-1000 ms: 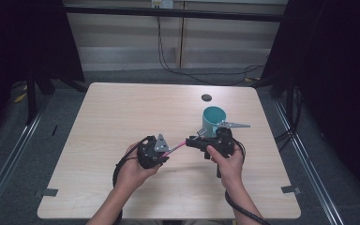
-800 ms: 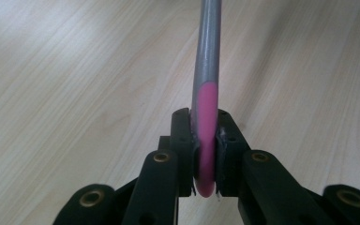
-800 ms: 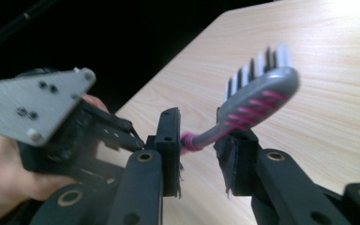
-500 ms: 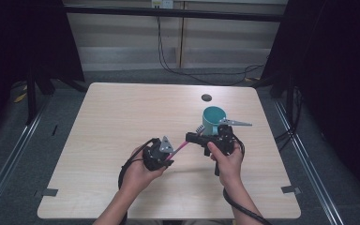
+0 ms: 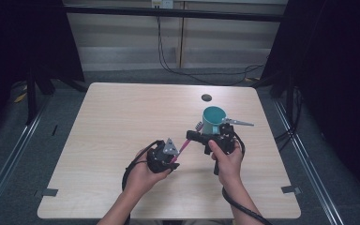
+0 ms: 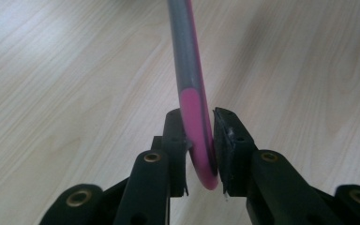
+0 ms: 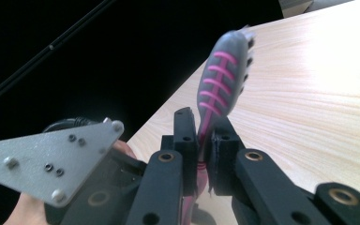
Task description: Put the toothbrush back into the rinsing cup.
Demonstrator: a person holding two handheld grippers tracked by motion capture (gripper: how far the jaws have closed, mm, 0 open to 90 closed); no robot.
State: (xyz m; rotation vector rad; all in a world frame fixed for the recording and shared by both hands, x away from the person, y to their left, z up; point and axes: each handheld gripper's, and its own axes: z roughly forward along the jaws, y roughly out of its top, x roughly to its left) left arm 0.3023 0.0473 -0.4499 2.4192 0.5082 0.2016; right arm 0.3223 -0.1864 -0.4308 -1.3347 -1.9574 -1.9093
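The right gripper has been closed onto the neck of the toothbrush, just under the bristle head; a second ago its jaws were wider. The left gripper, at 8 o'clock from it, has just been eased slightly, though the pink handle end is pinched between its pads.
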